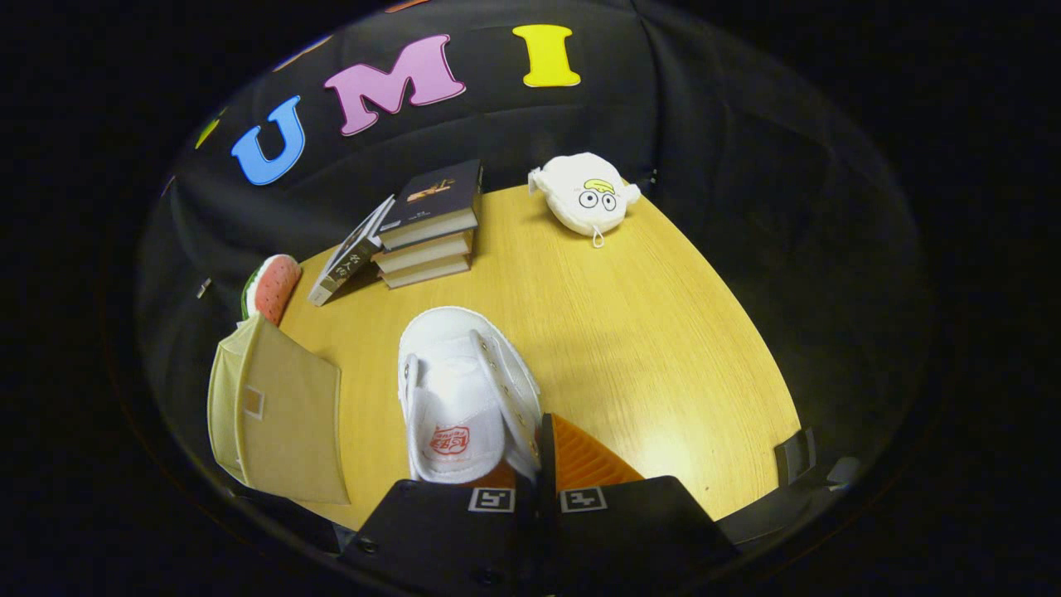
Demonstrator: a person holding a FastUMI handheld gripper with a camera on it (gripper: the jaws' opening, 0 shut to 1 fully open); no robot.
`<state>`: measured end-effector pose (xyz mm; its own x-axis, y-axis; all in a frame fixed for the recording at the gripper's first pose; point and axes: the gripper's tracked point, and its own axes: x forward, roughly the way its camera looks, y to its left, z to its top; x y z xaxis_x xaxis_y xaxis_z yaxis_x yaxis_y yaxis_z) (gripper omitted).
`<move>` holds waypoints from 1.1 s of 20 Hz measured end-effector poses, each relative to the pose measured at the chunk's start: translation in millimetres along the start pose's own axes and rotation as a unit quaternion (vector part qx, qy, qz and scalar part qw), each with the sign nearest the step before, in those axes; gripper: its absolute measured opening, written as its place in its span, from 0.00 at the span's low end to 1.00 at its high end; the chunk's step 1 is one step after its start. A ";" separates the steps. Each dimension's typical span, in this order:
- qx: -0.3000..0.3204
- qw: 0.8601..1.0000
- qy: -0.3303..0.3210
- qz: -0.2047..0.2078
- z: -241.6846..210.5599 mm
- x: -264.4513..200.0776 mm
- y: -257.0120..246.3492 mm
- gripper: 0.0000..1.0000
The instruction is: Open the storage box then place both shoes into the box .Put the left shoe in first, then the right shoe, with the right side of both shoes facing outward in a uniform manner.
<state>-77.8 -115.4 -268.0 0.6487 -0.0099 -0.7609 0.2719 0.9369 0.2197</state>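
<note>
Gripper (pixel 537 485) nearly closed, fingers pinching the right side wall of a white canvas shoe (pixel 464 398) with a red logo on its insole; only a narrow slot left between the two fingers. Shoe held with its opening facing the camera, toe pointing away toward the far edge of the yellow wooden tabletop (pixel 630 332), apparently lifted off the surface, though contact underneath impossible to confirm. Just left of the shoe, at the table's left edge, a pale beige fabric storage box (pixel 278 423), seemingly with a flap raised. Behind the box, near the left edge, a watermelon-slice plush (pixel 272 286). Toward the far left corner, a stack of dark-covered books (pixel 431 228) with one more book leaning against it. At the far edge, a round white plush pouch (pixel 584 195) with cartoon eyes.
</note>
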 end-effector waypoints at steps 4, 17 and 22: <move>0.005 0.999 -0.010 0.034 24.0 -31.8 65.3 0.05; -0.021 0.991 0.097 0.089 -22.8 -42.2 292.6 0.05; -0.009 0.982 0.178 0.055 -67.0 -19.4 326.7 0.05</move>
<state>-49.1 214.2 -222.4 0.3829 0.2125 -0.8990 0.1989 0.9314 0.3049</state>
